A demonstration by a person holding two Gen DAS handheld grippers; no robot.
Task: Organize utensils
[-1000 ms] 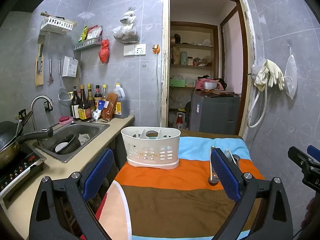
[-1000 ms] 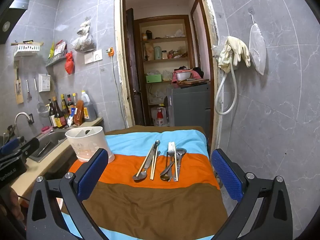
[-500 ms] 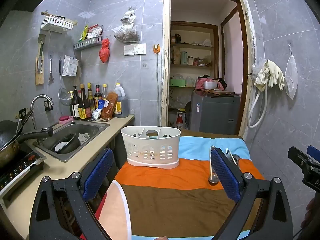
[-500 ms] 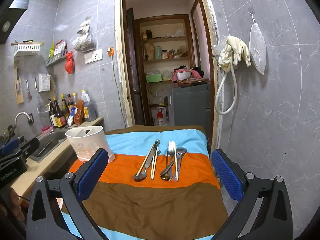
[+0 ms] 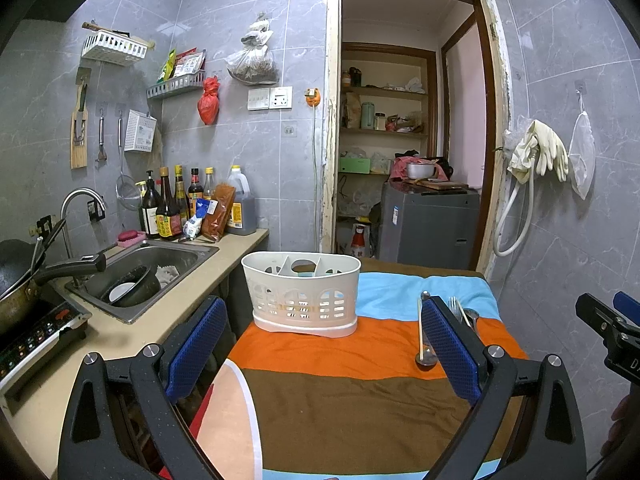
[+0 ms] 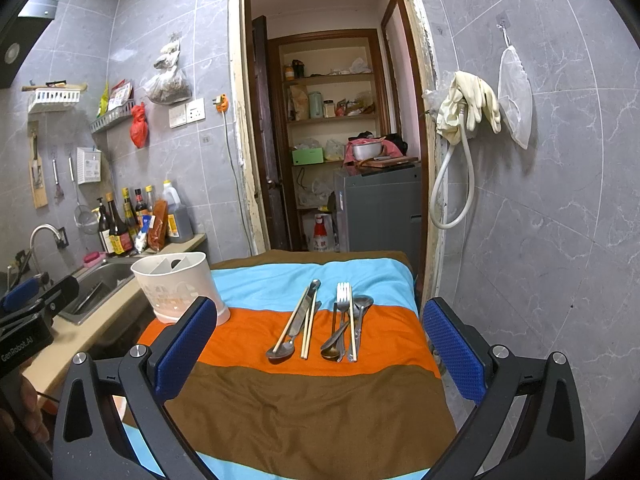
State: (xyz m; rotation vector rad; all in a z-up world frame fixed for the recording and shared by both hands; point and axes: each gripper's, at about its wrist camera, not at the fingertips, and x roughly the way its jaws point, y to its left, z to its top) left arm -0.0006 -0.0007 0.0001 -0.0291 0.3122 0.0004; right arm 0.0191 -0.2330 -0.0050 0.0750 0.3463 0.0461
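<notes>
Bottles [image 5: 168, 208] beside sink [image 5: 160, 264]

Cloth [image 6: 304, 404]: soft woven fabric, matt, lightly creased, in brown, orange and blue bands.
Caddy [image 5: 304, 292]: cream plastic, smooth with a faint sheen, its lower wall pierced with slots.
Spoons [image 6: 282, 350]: polished metal, glossy.
Fork [image 6: 342, 300]: shiny metal.
Chopsticks [image 6: 309, 330]: pale, matt, wood-like.
Left tool [image 5: 324, 352]: matt black frame with bright metal screw heads; its pads [image 5: 196, 352] are blue, finely textured and rubbery in look.
Right tool [image 6: 320, 352]: same finish.
Sink [image 5: 132, 316]: brushed steel.
Wall tiles [image 6: 552, 208]: grey, marbled, glossy.
</notes>
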